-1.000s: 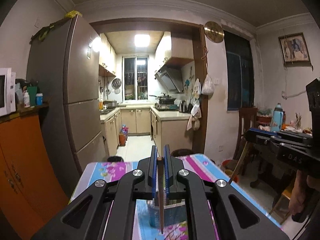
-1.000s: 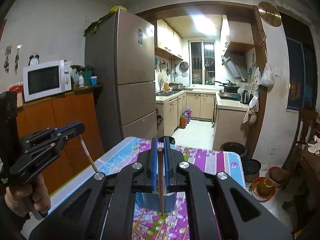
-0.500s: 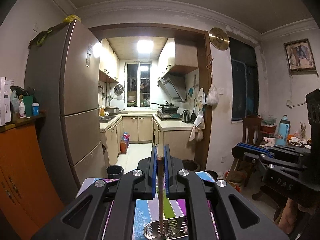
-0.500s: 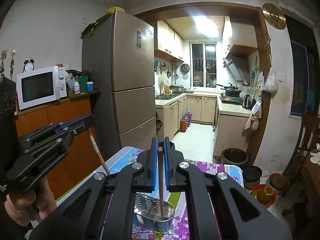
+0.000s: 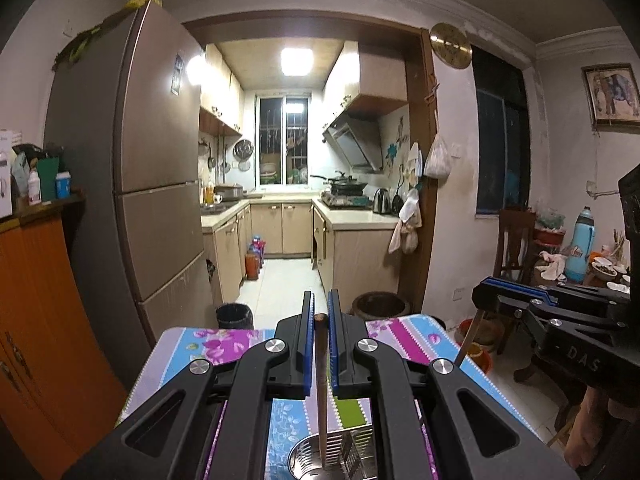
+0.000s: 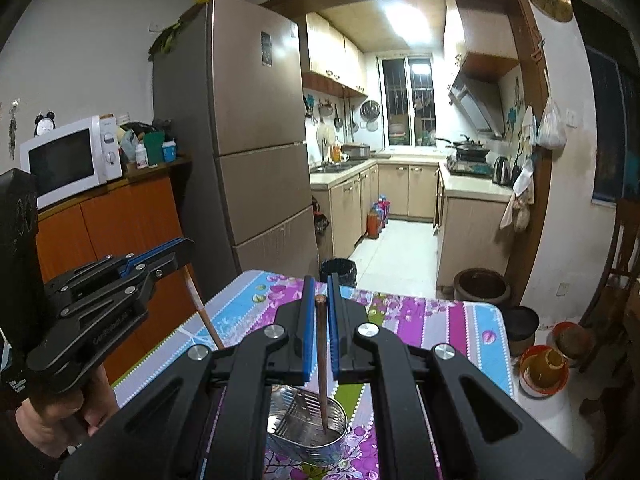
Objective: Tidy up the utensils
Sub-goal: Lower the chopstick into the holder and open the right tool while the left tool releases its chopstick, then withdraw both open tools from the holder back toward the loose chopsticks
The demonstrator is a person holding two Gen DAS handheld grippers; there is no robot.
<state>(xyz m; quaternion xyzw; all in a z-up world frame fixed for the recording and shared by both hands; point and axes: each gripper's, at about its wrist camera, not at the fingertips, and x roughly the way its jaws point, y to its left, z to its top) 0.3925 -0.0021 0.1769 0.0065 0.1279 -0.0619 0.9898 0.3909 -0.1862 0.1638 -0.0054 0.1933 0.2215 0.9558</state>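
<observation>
**Two chopsticks poised over the metal holder**

Each claw is clamped on a single wooden chopstick, held near its top end so the long shaft hangs down toward the desk. The left claw (image 5: 321, 344) pinches its chopstick (image 5: 321, 380) between the blue pads, and the tip reaches down to the mouth of the metal utensil holder (image 5: 336, 456), which sits on the floral tablecloth (image 5: 224, 344) at the near edge of that view. Whether the tip is already inside the rim or just above it cannot be told from this angle.

The right claw (image 6: 319, 328) grips its own chopstick (image 6: 321, 360) the same way. Here the picture is clearer: the tip appears to dip into the utensil holder (image 6: 308, 436), close to the perforated divider, on the right side of the container. The holder stands on the desk (image 6: 440, 320) near the front edge, roughly central between both tools.

Holding the sticks upright and by their upper ends seems sensible, since the holder is narrow and opens upward; a vertical stick can slide straight in without catching the rim. Both sticks aimed at one container suggests the pair is meant to end up together. The next step is likely to loosen each grip so the sticks drop in; a tilted release could let one bounce off the rim.
</observation>
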